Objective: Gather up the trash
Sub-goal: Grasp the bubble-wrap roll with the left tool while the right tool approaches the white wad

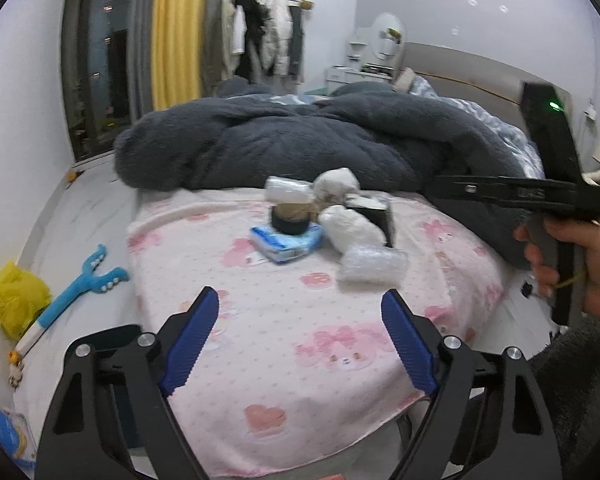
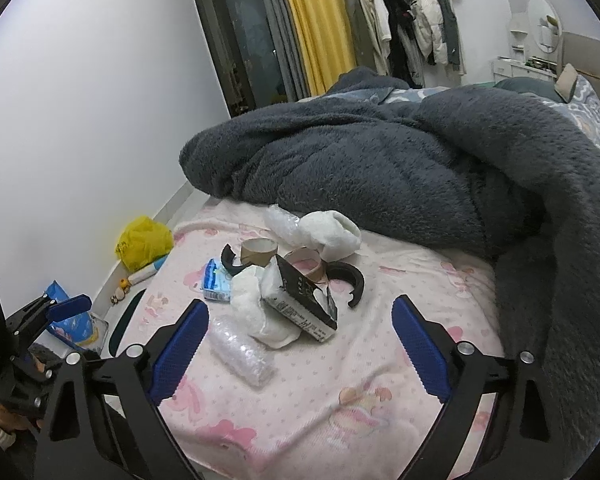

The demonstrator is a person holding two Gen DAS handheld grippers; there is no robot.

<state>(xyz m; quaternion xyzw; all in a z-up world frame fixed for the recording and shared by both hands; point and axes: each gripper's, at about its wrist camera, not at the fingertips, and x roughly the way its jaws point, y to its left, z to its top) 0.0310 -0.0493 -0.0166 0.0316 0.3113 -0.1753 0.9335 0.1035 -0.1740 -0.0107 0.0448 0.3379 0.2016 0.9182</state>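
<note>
A pile of trash lies on the pink bed sheet (image 2: 340, 392): a black box (image 2: 304, 300), white crumpled tissues (image 2: 256, 304), clear bubble wrap (image 2: 240, 350), two cardboard tape cores (image 2: 259, 251), a black curved ring piece (image 2: 350, 278) and a blue tissue packet (image 2: 216, 280). In the left wrist view the pile shows as the bubble wrap (image 1: 374, 266), the blue packet (image 1: 286, 242) and tissues (image 1: 350, 228). My left gripper (image 1: 300, 340) is open and empty, short of the pile. My right gripper (image 2: 300, 348) is open and empty, just in front of the box and bubble wrap.
A dark grey fleece blanket (image 2: 400, 164) lies heaped behind the pile. A yellow plastic bag (image 2: 142, 242) sits on the floor by the wall, also seen in the left wrist view (image 1: 16, 298). A blue toy stick (image 1: 76, 284) lies beside it. A blue package (image 2: 72, 320) lies near the bed's corner.
</note>
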